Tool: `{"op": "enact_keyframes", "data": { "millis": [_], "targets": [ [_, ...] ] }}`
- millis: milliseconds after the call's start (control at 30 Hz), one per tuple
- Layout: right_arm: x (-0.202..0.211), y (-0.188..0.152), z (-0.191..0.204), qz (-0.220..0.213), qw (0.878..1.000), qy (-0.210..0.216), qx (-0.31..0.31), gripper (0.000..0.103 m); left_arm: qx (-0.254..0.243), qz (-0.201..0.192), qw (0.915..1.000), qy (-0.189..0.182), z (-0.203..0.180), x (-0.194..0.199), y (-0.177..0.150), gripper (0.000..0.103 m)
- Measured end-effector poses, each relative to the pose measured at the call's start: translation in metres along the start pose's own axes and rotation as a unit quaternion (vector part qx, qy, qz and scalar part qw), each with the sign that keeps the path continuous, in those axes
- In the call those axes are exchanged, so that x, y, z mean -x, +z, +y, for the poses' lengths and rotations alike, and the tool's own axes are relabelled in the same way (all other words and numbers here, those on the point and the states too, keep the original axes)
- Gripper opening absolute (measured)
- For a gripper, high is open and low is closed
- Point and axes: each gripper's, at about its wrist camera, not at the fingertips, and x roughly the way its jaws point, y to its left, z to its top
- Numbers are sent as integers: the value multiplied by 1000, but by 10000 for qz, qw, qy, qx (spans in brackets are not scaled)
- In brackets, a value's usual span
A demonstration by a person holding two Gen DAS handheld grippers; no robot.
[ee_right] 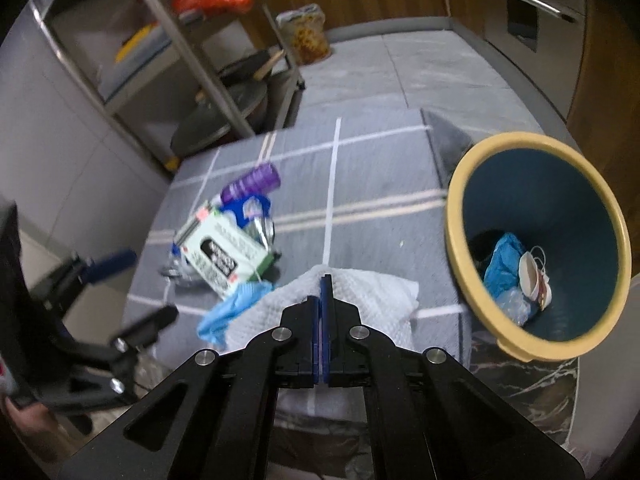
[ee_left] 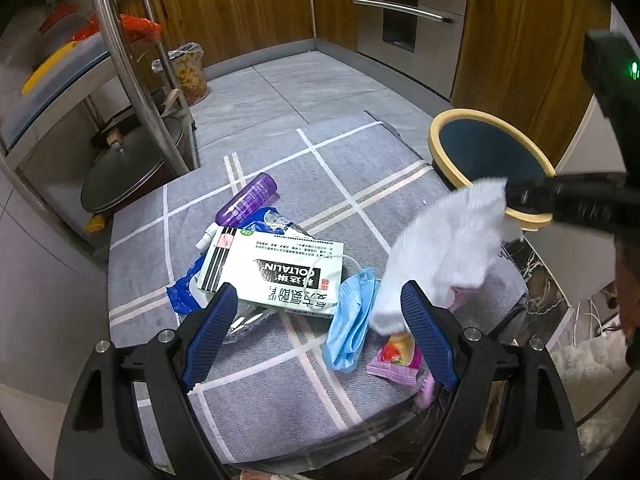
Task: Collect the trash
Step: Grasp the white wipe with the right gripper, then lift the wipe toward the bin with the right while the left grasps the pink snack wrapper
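Observation:
My right gripper (ee_right: 325, 280) is shut on a white paper towel (ee_right: 360, 300), held above the grey checked cloth; the towel (ee_left: 448, 248) hangs from it in the left wrist view, in front of the bin. My left gripper (ee_left: 316, 300) is open and empty, low over the trash pile: a green-white medicine box (ee_left: 276, 268), a blue face mask (ee_left: 352, 324), a purple bottle (ee_left: 248, 200), a blue wrapper (ee_left: 180, 292) and a pink snack packet (ee_left: 396, 356). The blue bin with a yellow rim (ee_right: 456, 216) stands at the right and holds several pieces of trash.
A steel rack (ee_left: 120, 60) with pots and a lid (ee_left: 128, 176) stands at the left. A lined small basket (ee_left: 188, 68) sits on the tiled floor. Wooden cabinets (ee_left: 260, 4) and an oven run along the back. The marble table edge (ee_right: 520, 368) shows beside the cloth.

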Motion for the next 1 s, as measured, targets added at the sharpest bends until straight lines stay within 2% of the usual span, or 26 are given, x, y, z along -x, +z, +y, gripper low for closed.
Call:
{"op": "enact_keyframes", "data": {
  "millis": [267,467,700,833,1000],
  "targets": [
    [30,17,-10,-508,9980,132,-350,2,-98,32,9999,-125,-8,-2,-2,82],
    [47,25,-23,-768,9951,219,-583,2,-532,102,9981,-307,-36,-9,-6,82],
    [54,23,-33,-830,9942,198,-654,2,-961,416,9922,-669,-73,-32,-15,81],
    [53,20,-42,-744,9950,120,-659,2,-1158,569,9895,-657,-87,-43,-19,81],
    [62,17,-57,-800,9940,21,-748,2,-1230,776,9873,-642,-96,-58,-17,69]
  ]
}}
